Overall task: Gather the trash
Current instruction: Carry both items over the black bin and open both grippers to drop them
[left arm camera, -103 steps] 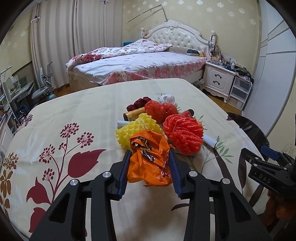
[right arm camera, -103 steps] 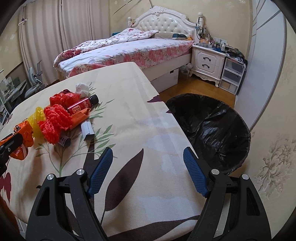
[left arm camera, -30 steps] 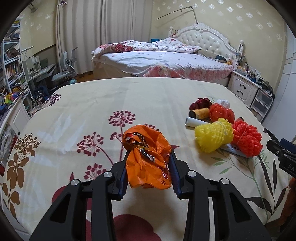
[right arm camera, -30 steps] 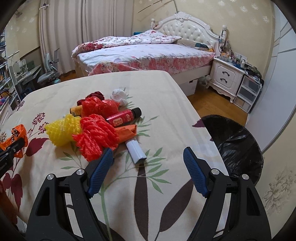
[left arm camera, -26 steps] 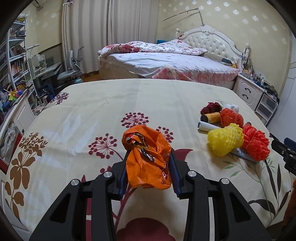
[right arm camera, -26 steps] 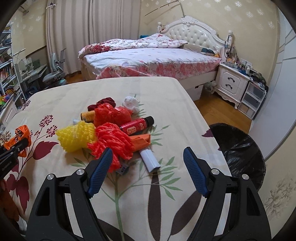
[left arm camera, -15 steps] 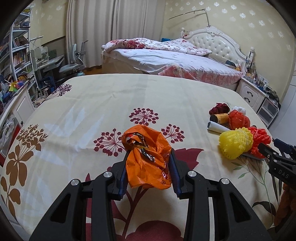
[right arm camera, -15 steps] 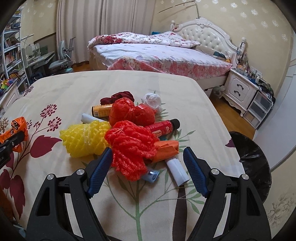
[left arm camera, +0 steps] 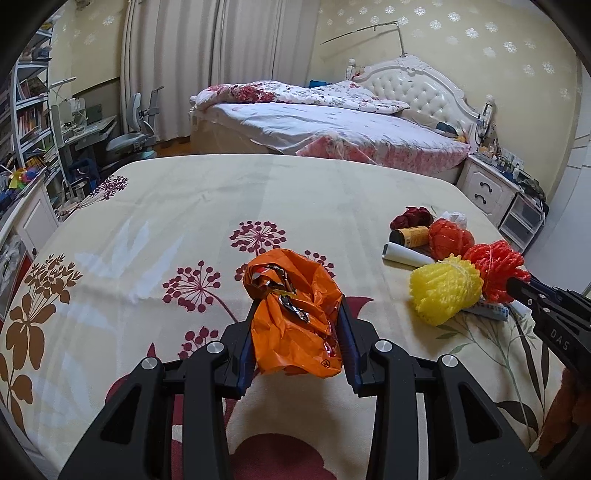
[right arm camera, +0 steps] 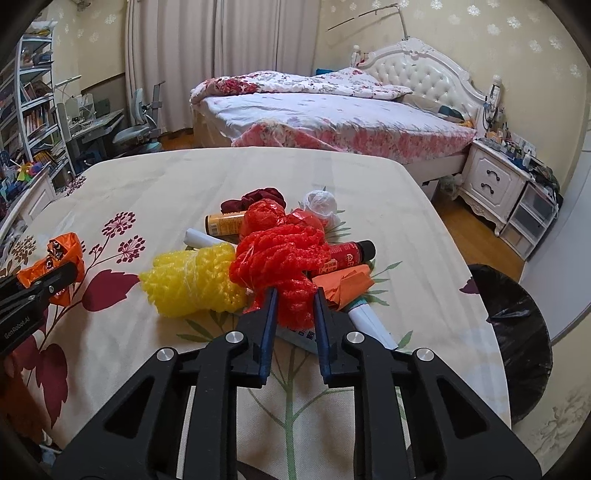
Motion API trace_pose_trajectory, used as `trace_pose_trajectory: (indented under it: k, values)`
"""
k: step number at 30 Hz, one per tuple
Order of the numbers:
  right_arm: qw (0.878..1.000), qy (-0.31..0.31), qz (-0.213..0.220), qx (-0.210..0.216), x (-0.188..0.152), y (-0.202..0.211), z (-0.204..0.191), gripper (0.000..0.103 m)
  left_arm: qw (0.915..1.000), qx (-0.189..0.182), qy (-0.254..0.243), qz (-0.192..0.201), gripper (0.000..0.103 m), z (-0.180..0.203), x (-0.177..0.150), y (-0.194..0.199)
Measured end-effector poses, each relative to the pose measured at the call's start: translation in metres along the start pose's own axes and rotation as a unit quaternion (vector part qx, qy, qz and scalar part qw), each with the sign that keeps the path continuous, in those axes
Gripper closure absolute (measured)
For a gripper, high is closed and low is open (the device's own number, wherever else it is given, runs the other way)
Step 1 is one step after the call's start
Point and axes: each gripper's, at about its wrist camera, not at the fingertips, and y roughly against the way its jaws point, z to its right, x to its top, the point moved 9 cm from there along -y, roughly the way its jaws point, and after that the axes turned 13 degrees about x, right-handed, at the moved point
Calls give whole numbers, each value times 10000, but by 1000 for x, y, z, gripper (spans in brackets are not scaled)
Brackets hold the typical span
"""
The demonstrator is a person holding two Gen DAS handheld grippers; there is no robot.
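And there it goes: the right gripper [right arm camera: 293,295] has snapped its fingers onto the red mesh bundle [right arm camera: 280,258] in the tabletop [right arm camera: 184,177] pile; the left gripper [left arm camera: 297,328] still pinches the orange bag [left arm camera: 291,325]; both hands loaded, bin [right arm camera: 517,332] trip looks next.

Walls: pale yellow wallpaper [left arm camera: 424,33] with small white flower motifs.
Window side: long cream curtains [left arm camera: 207,66] — drawn, daylight glowing through.
Bed: white tufted headboard [left arm camera: 417,88], floral quilt [left arm camera: 295,94].
Nightstand: white, cluttered top [right arm camera: 495,177].
Floor: wood boards [right arm camera: 476,236].
Left edge: bookshelves [left arm camera: 29,110] — a desk and grey chair [left arm camera: 135,129] beside them.
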Motion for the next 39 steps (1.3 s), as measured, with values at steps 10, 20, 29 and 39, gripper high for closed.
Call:
trace_pose_trajectory:
  k: [10, 20, 29, 39]
  values:
    - [9976, -281, 450, -449, 13, 40, 43, 85, 9981, -486, -204, 311, 64, 48, 18, 25]
    - [9836, -863, 739, -1398, 1, 82, 132, 85, 9864, -1276, -789, 667, 64, 142, 36, 47]
    - [9640, -1403, 842, -2097, -23, 103, 208, 85, 9679, -1907, -1355, 917, 64, 239, 42, 60]
    - [9509, -1921, 868, -2268, -41, 91, 260, 85, 9512, -2213, -1931, 945, 64, 325, 33, 44]
